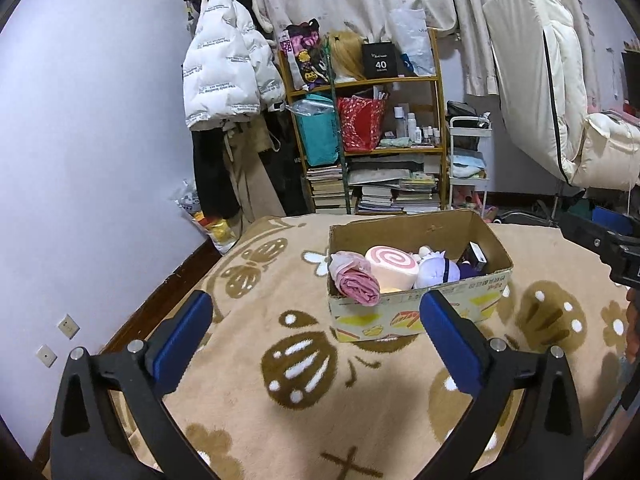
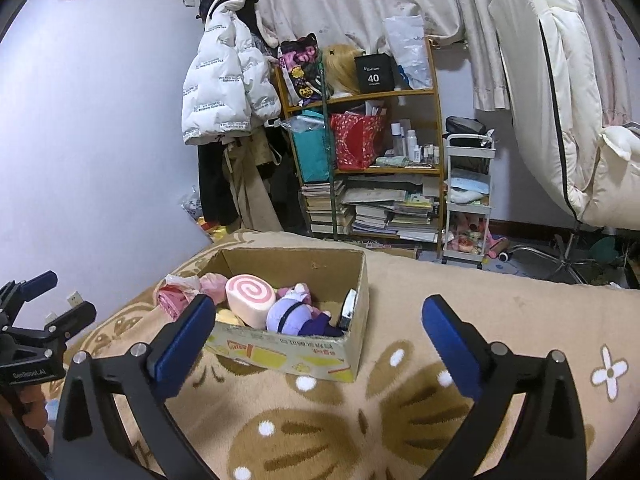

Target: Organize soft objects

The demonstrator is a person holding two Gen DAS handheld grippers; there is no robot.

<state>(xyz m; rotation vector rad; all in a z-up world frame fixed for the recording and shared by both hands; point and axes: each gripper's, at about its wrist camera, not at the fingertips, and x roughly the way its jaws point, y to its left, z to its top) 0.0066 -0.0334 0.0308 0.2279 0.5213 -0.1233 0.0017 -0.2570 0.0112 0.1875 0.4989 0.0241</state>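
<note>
Left wrist view: pink-and-white swirl roll plush (image 1: 391, 267), folded pink cloth (image 1: 356, 283) and lilac doll (image 1: 436, 271) packed in open cardboard box (image 1: 404, 316) on beige patterned blanket (image 1: 320, 400); left gripper (image 1: 316, 336) and right gripper (image 2: 318, 338) both spread wide, holding nothing.

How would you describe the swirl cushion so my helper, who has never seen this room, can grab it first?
Find the open cardboard box on the tan patterned blanket. Inside, near the middle, a thick round cushion sits between a rolled pink cloth and a lilac plush doll. It alone has a pink spiral on a cream face, like a cake roll.
</note>
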